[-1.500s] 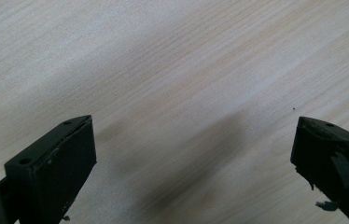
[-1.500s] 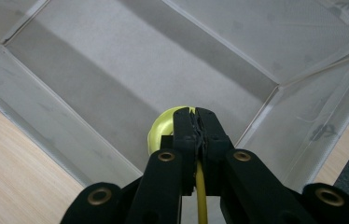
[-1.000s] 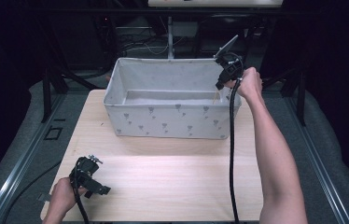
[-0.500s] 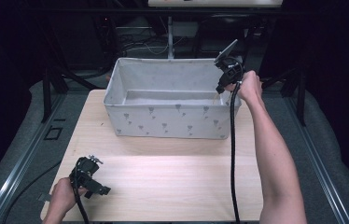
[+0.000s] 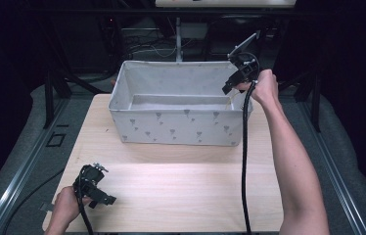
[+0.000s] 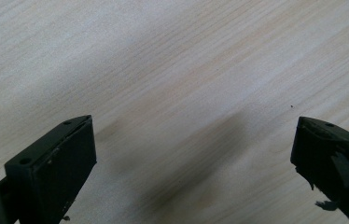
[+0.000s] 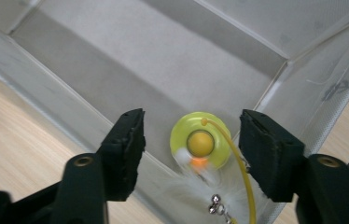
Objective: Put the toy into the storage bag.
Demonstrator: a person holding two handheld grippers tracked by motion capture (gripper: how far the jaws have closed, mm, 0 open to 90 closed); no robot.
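A yellow disc toy (image 7: 200,142) with an orange ball, a white feather (image 7: 193,189), small bells and a thin yellow wire lies in the right corner of a grey fabric bin (image 5: 171,129). My right gripper (image 7: 192,126) hangs over that corner (image 5: 227,89), pointing down into the bin. Its jaws have just been opening and stand apart, with the toy lower down between them and untouched by the pads. My left gripper (image 5: 103,199) rests at the table's front left, open over bare wood (image 6: 193,140).
The bin stands at the back of the light wooden table (image 5: 181,181), its walls printed with small grey marks. The right gripper's black cable (image 5: 243,161) hangs down across the table's right side. Dark frame rails and cables surround the table.
The right gripper has lifted a little above the bin's right corner. The left hand and its gripper have not moved.
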